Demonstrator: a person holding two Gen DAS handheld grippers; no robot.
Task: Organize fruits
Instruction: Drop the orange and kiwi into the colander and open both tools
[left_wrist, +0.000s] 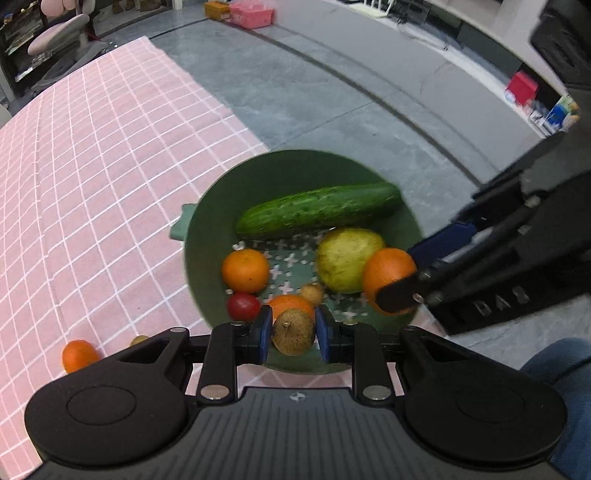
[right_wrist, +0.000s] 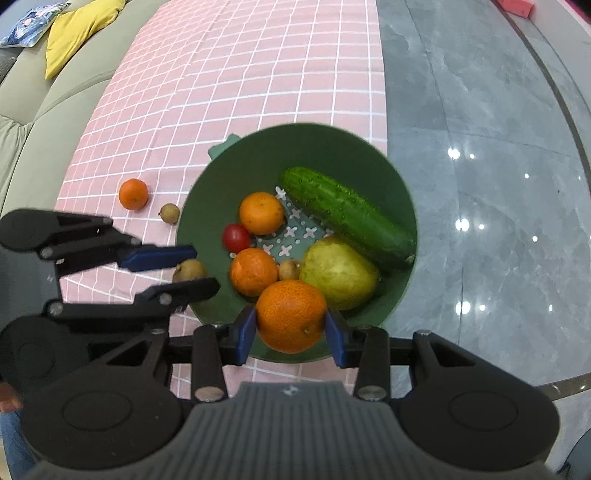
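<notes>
A green bowl (left_wrist: 221, 206) (right_wrist: 332, 147) sits on the pink checked cloth at its edge. It holds a cucumber (left_wrist: 317, 210) (right_wrist: 347, 218), a yellow-green pear (left_wrist: 347, 258) (right_wrist: 338, 273), two oranges (left_wrist: 245, 270) (right_wrist: 261, 213), a red tomato (left_wrist: 243, 306) (right_wrist: 236, 237) and a small brown longan (left_wrist: 312, 292) (right_wrist: 289, 269). My left gripper (left_wrist: 293, 332) is shut on a brown longan (left_wrist: 293, 331) (right_wrist: 189, 270) over the bowl's near rim. My right gripper (right_wrist: 291, 321) is shut on an orange (right_wrist: 291, 314) (left_wrist: 388, 275) above the bowl's rim.
Another orange (left_wrist: 78, 355) (right_wrist: 133, 193) and a small longan (right_wrist: 169, 213) (left_wrist: 138, 339) lie on the cloth (left_wrist: 92, 177) (right_wrist: 240, 74) left of the bowl. Grey marble floor (right_wrist: 480, 166) lies beyond the cloth's edge. A sofa with a yellow cushion (right_wrist: 79, 29) stands far left.
</notes>
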